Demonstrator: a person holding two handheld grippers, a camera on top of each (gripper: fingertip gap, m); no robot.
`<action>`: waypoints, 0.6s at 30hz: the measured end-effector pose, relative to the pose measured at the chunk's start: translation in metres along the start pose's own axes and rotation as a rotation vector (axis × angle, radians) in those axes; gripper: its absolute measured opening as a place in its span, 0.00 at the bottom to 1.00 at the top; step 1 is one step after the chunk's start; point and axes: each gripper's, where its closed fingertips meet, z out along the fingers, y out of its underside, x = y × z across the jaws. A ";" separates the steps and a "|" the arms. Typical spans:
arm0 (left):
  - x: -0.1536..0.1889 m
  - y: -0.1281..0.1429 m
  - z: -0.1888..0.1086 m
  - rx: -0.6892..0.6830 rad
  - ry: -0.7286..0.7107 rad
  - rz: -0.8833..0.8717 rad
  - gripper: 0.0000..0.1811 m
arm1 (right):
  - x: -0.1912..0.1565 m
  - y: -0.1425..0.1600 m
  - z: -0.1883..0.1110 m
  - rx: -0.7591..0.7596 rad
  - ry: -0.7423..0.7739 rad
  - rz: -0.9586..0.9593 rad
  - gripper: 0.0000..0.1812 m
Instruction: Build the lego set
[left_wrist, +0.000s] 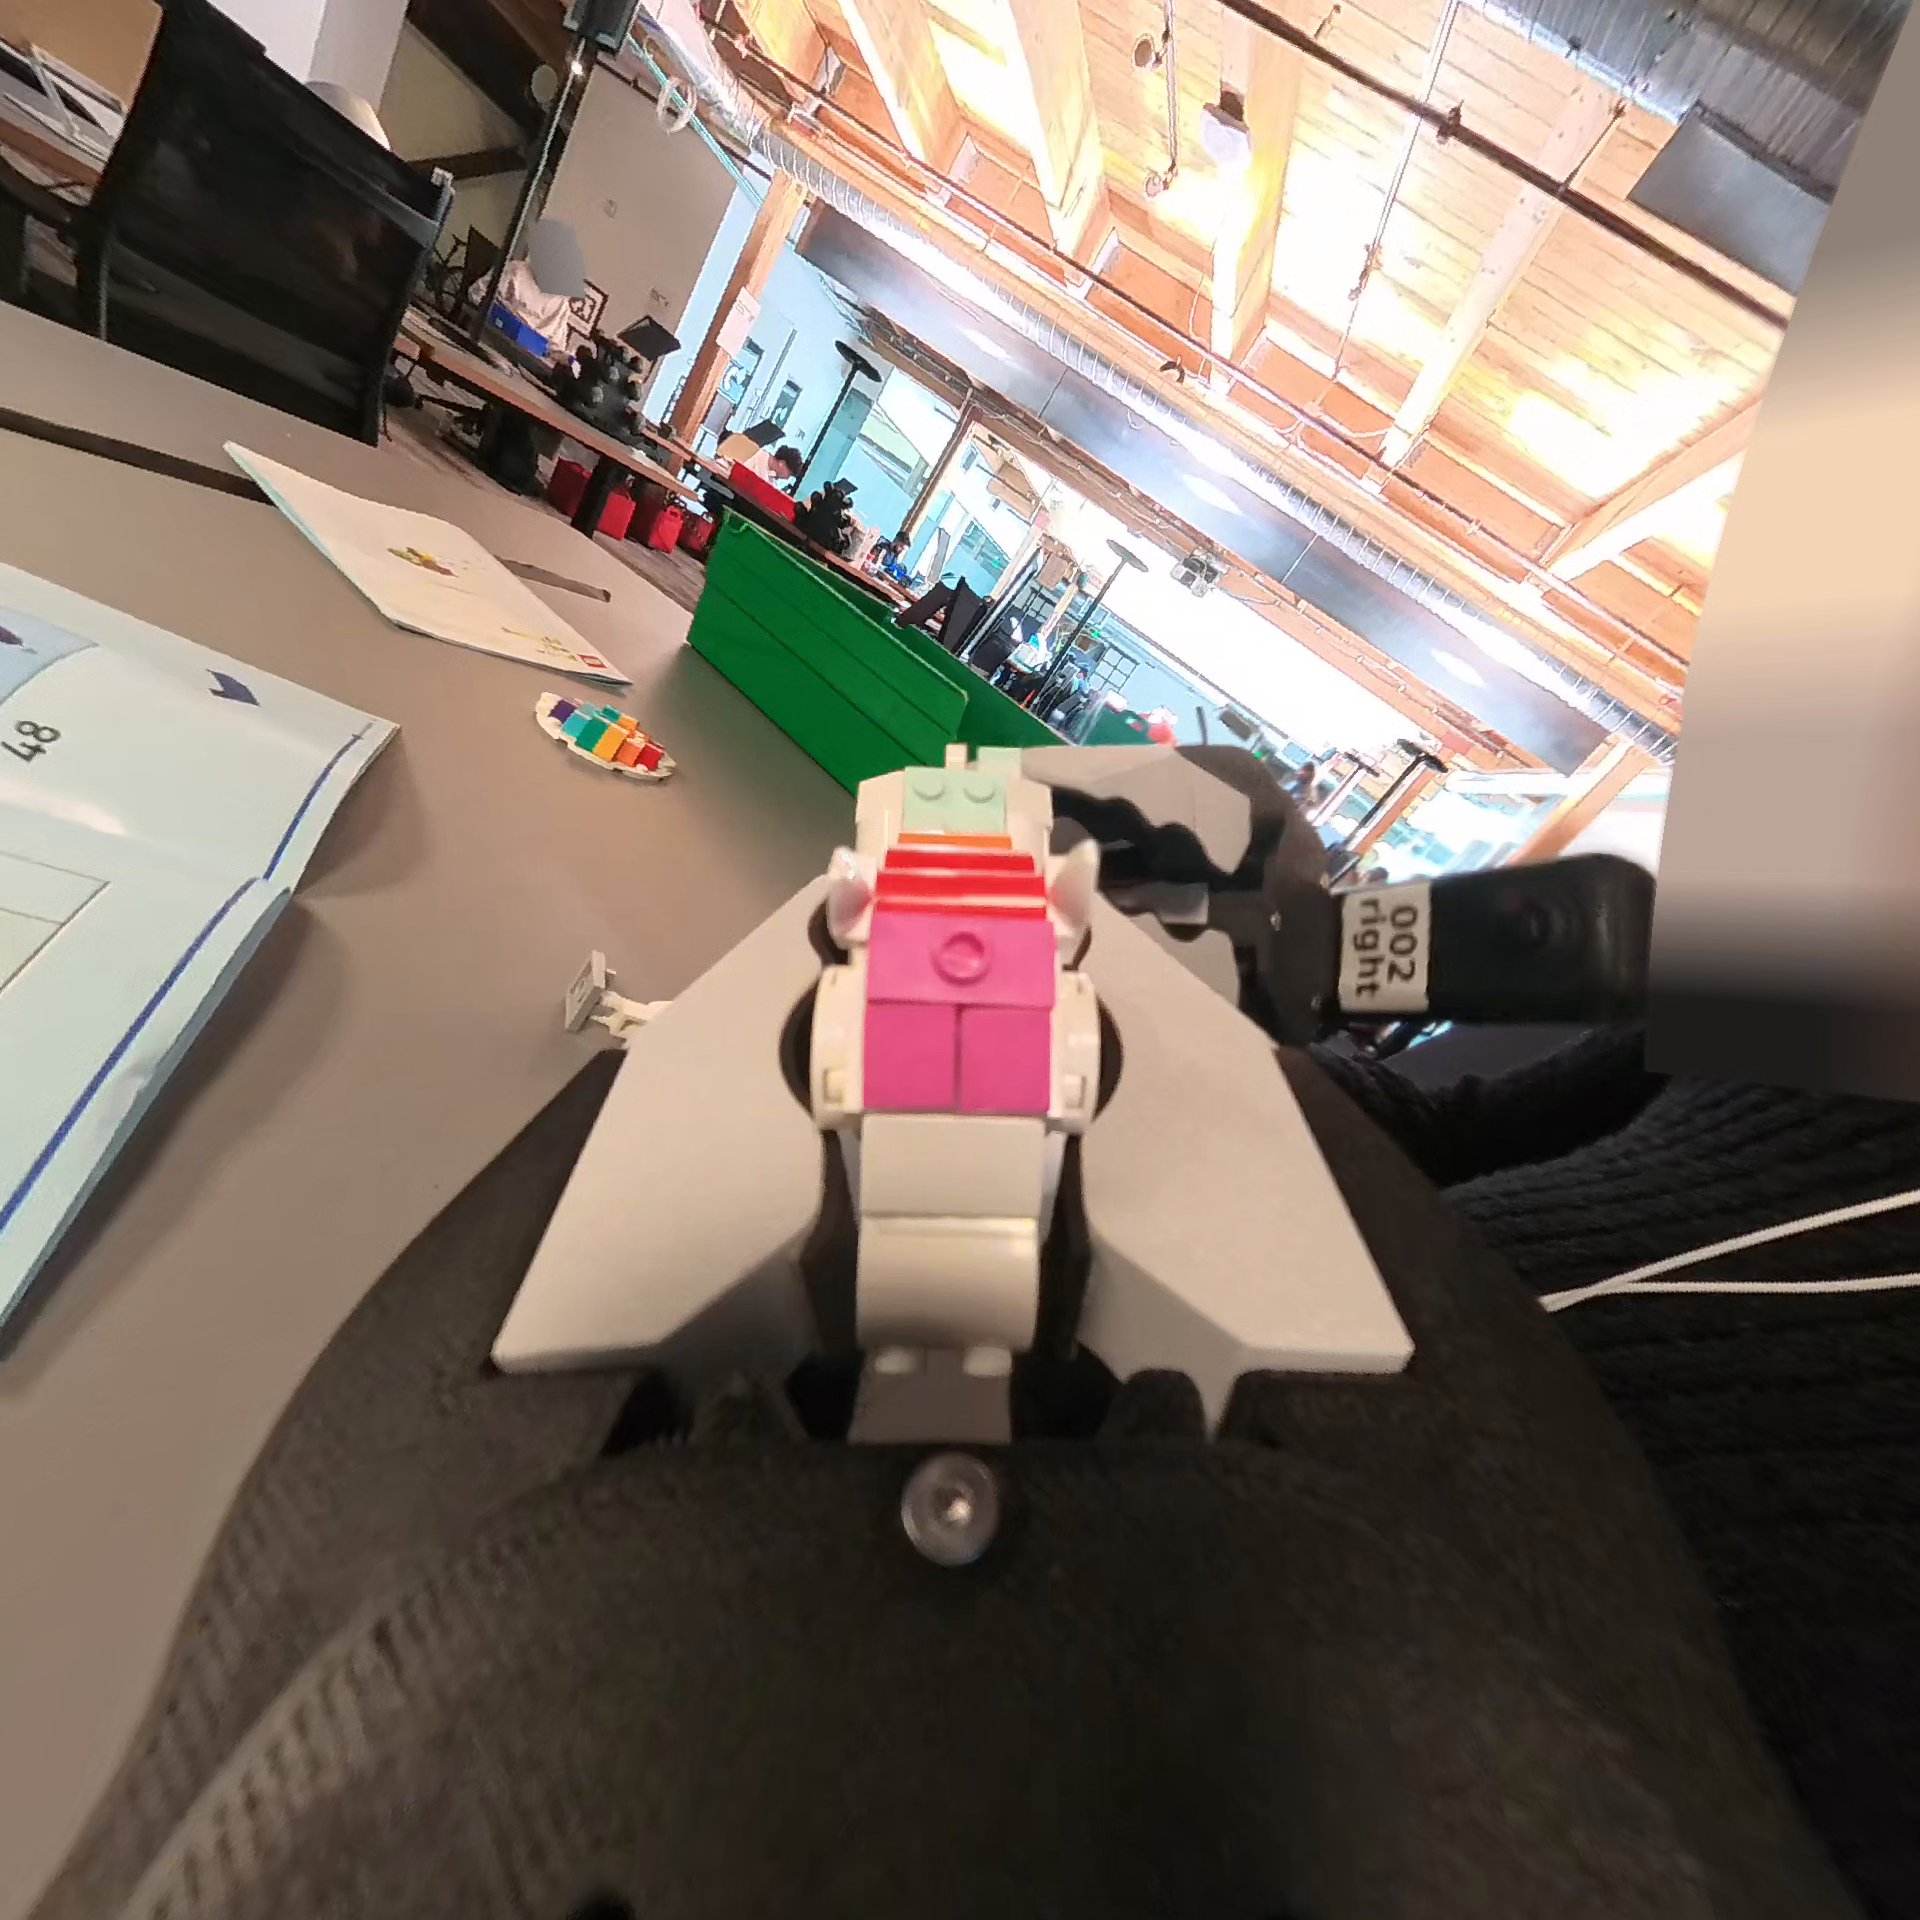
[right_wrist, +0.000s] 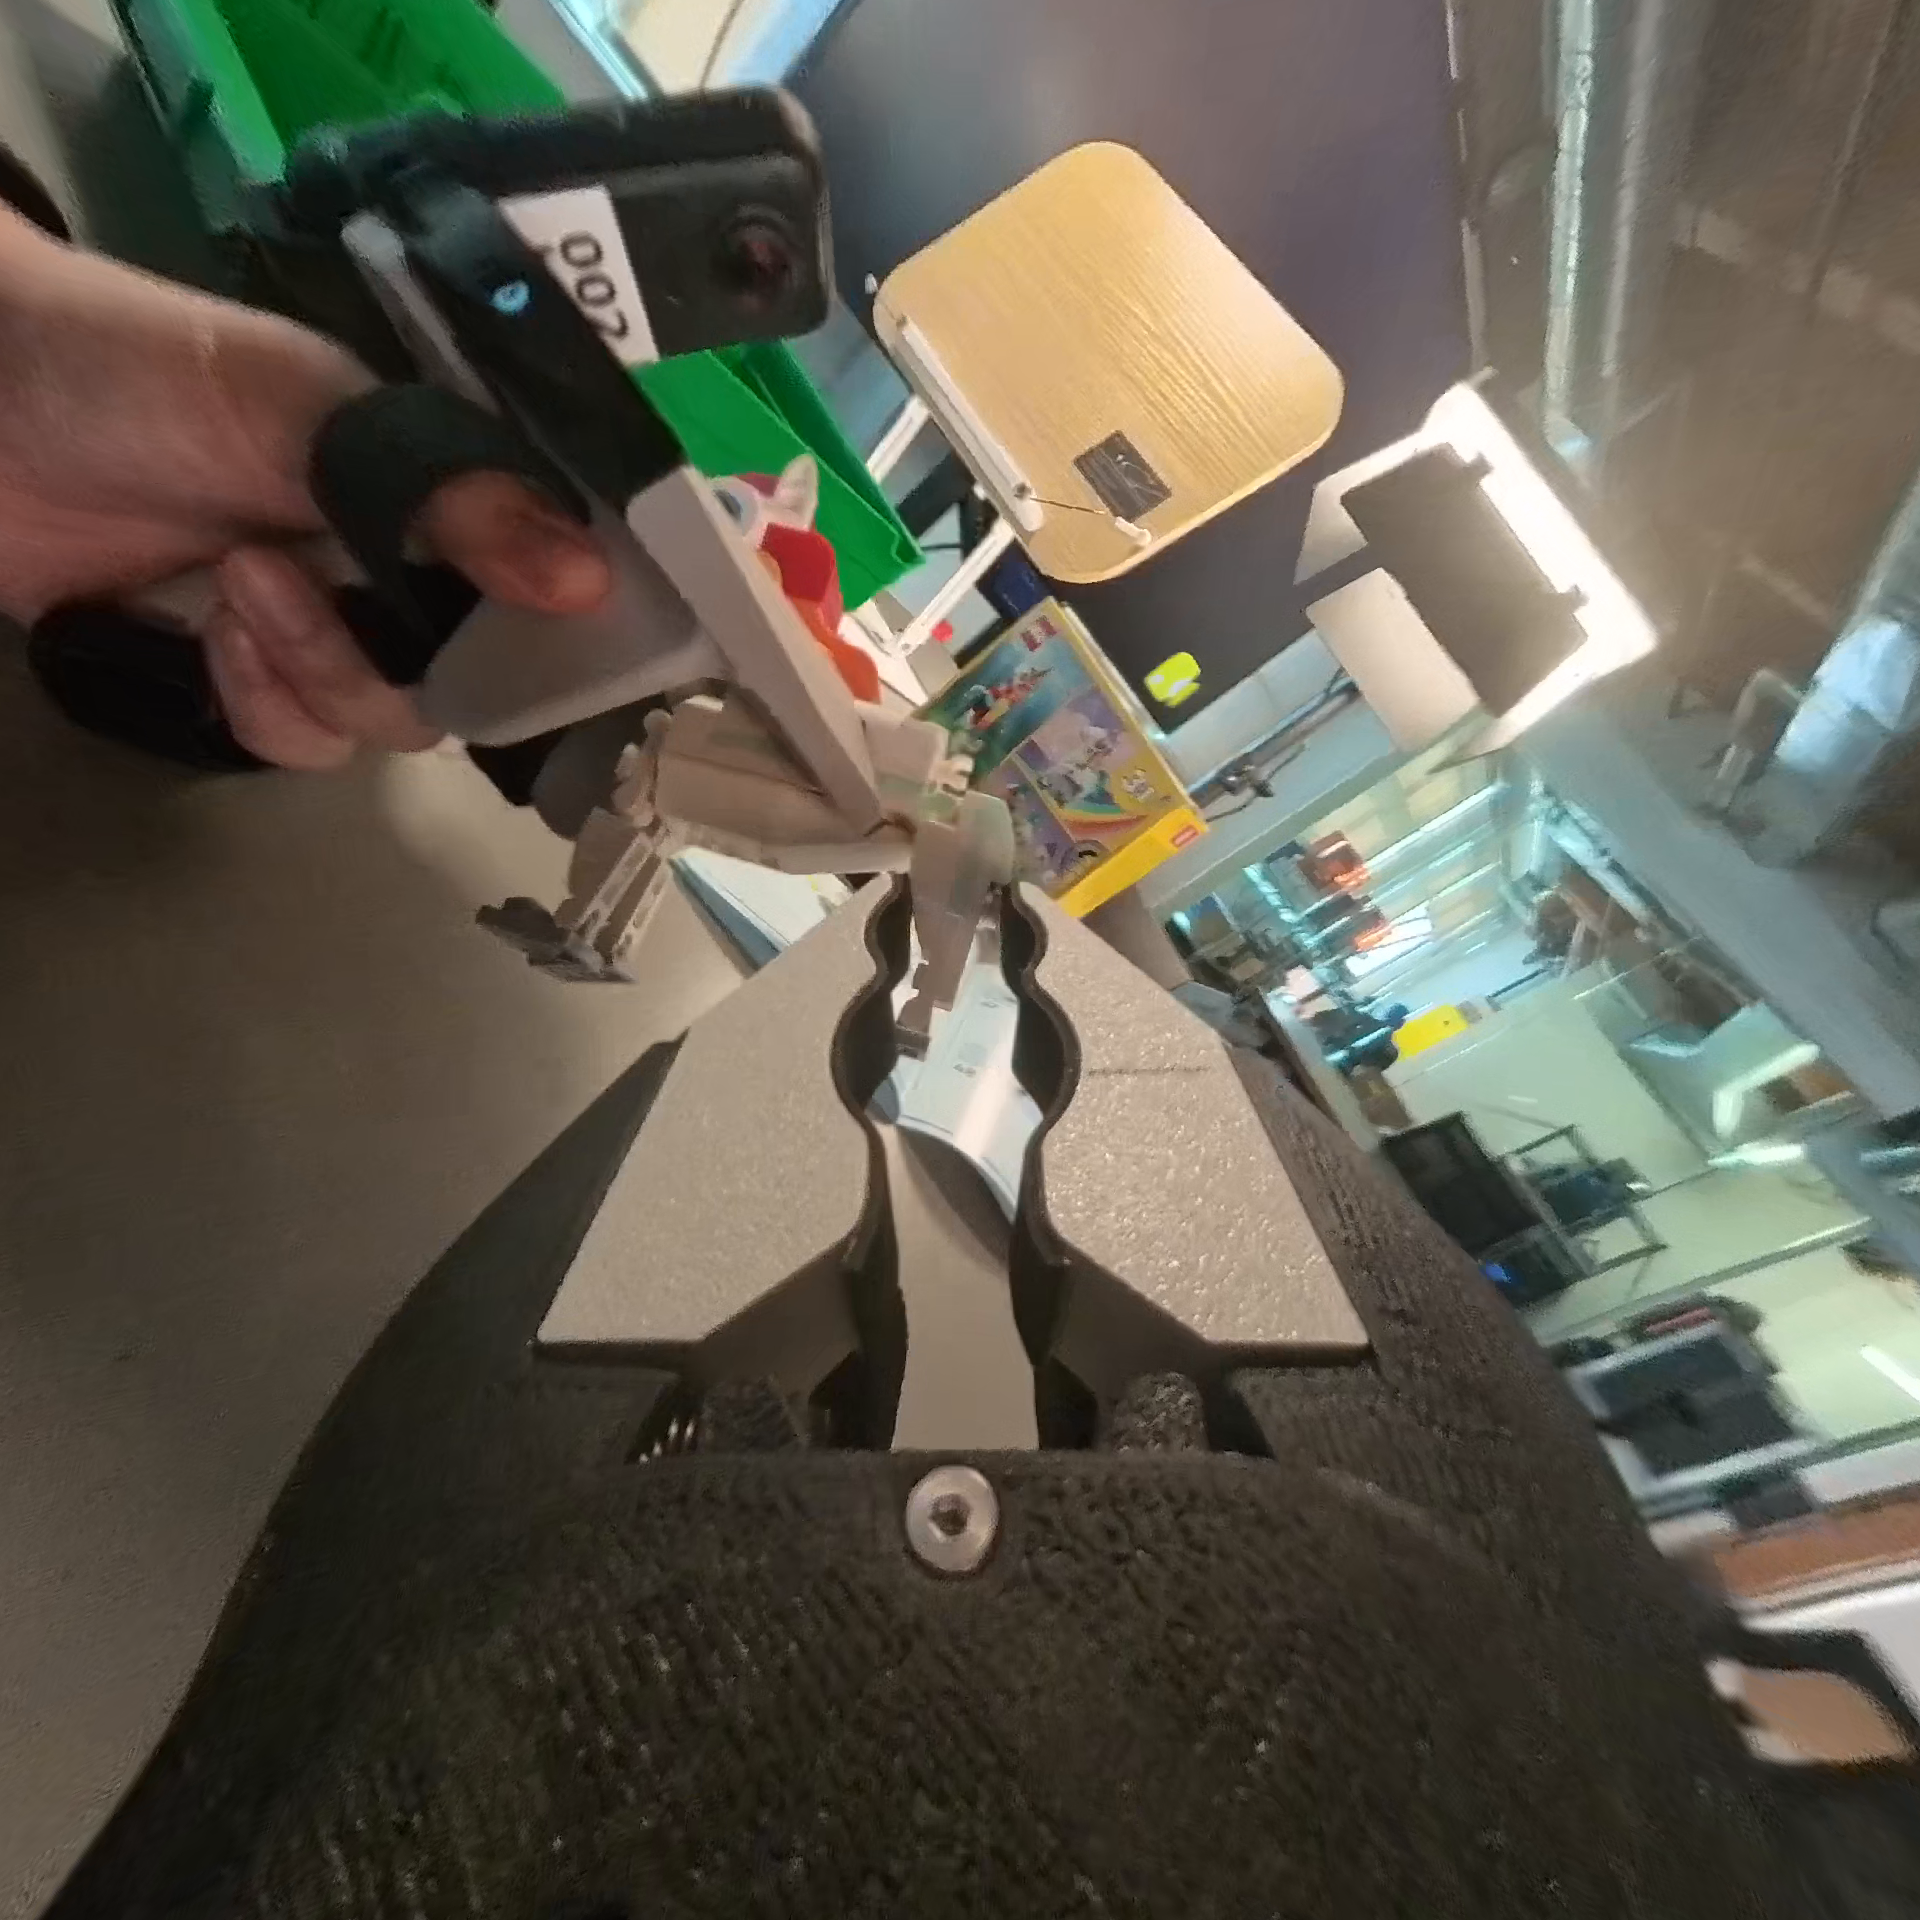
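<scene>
Because the left hand-held gripper (left_wrist: 951, 997) is clamped on the white lego unicorn body (left_wrist: 951, 1039), lifting it clear of the grey surface (left_wrist: 312, 1039), the right hand-held gripper (right_wrist: 951, 925) can close on its white leg piece (right_wrist: 940, 935) to seat it.

Location: open-plan workshop or lab office. Indicators: exposed timber ceiling beams (left_wrist: 1299, 208), rows of long work tables (left_wrist: 582, 416), glass partitions (left_wrist: 997, 488), red bins (left_wrist: 623, 509) on the floor.
</scene>
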 end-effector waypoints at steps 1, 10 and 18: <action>0.000 0.000 0.000 0.001 0.003 0.000 0.20 | 0.000 0.000 0.000 -0.004 0.009 -0.029 0.08; 0.000 -0.001 0.000 0.010 0.000 -0.002 0.20 | 0.001 -0.001 0.001 0.011 -0.013 0.115 0.08; -0.006 0.004 -0.001 -0.041 -0.126 0.157 0.20 | 0.004 0.042 -0.013 -0.086 -0.270 0.784 0.30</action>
